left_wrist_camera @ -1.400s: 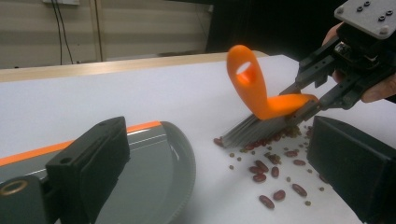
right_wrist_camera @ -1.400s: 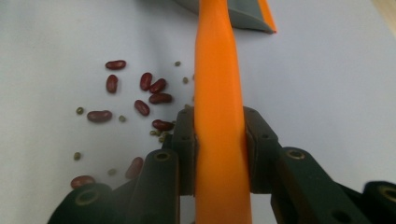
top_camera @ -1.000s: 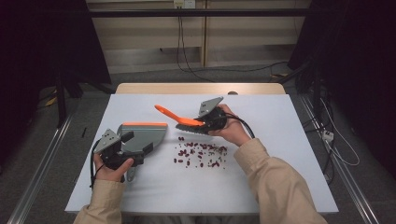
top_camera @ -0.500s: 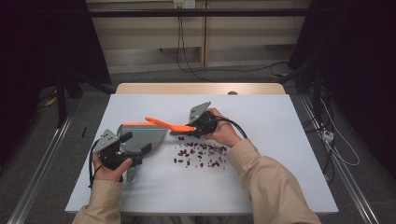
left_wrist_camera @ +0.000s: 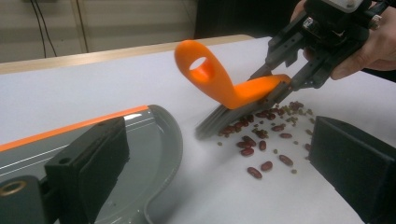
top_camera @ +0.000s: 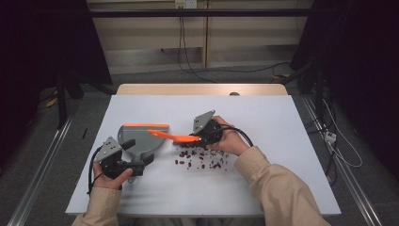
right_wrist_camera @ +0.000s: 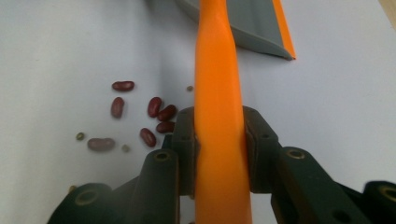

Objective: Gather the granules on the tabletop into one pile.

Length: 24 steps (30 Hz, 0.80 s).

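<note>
Right hand-held gripper (top_camera: 200, 138): jaws clamped on the orange brush (right_wrist_camera: 218, 116); in the right gripper view the handle runs up between both jaws, pads (right_wrist_camera: 186, 140) pressed on each side.
Left hand-held gripper (top_camera: 139, 162): held low at the table's near left. In the left gripper view its two black jaws stand well apart, one over the dustpan, one over bare table; whether it grips the dustpan handle cannot be told from any view.
Brush: in the left gripper view (left_wrist_camera: 233, 91) the looped handle end points up and left, and grey bristles (left_wrist_camera: 219, 122) touch the table at the edge of the beans. The high view (top_camera: 171, 136) shows it as an orange strip reaching left toward the dustpan; bristles not visible there.
Beans (top_camera: 200, 158): dark red, scattered on the table just below the right hand-held gripper. The left gripper view (left_wrist_camera: 261, 144) and right gripper view (right_wrist_camera: 140, 116) also show small greenish grains among them, too small to resolve from above.
Dustpan (top_camera: 141, 139): grey with an orange lip, flat on the table, left of the beans. The left gripper view (left_wrist_camera: 154, 140) shows its curved raised rim.
Table (top_camera: 282, 155): white top.
</note>
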Motion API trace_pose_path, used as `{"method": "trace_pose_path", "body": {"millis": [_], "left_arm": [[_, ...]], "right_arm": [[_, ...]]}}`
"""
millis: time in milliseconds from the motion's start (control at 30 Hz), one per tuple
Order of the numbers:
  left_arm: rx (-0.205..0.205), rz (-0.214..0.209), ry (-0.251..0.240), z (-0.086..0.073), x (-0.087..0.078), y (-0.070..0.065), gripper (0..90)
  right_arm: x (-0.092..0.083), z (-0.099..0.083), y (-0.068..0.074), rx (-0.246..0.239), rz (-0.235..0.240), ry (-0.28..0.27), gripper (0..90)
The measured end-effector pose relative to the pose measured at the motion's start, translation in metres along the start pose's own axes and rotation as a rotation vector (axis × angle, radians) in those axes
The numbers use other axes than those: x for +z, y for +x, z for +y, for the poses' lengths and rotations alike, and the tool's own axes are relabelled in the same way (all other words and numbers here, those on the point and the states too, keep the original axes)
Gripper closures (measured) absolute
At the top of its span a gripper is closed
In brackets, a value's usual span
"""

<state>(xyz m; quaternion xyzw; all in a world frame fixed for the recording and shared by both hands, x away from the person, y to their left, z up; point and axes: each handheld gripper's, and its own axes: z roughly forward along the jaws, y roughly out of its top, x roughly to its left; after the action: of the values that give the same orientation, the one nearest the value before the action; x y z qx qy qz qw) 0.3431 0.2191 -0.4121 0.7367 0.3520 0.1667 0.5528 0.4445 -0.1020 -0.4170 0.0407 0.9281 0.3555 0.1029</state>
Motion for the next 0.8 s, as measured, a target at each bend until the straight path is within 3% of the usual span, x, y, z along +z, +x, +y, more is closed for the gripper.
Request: {"method": "trace_pose_path", "body": {"millis": [200,500,700,800], "left_arm": [[0.001,-0.006,0.005,-0.002,-0.001,0.002,4.6],[0.004,-0.012,0.016,-0.005,0.003,0.007,4.6],[-0.006,-0.013,0.019,-0.006,0.004,0.009,4.6],[-0.008,-0.011,0.016,-0.007,0.003,0.009,4.7]], "right_arm": [[-0.005,0.0,0.008,-0.002,0.007,0.002,71.2],[-0.018,-0.001,-0.005,0.061,-0.068,-0.066,71.5],[-0.002,0.009,-0.009,0.036,-0.078,-0.032,71.5],[0.009,0.01,-0.007,0.032,-0.044,-0.022,71.5]]}}
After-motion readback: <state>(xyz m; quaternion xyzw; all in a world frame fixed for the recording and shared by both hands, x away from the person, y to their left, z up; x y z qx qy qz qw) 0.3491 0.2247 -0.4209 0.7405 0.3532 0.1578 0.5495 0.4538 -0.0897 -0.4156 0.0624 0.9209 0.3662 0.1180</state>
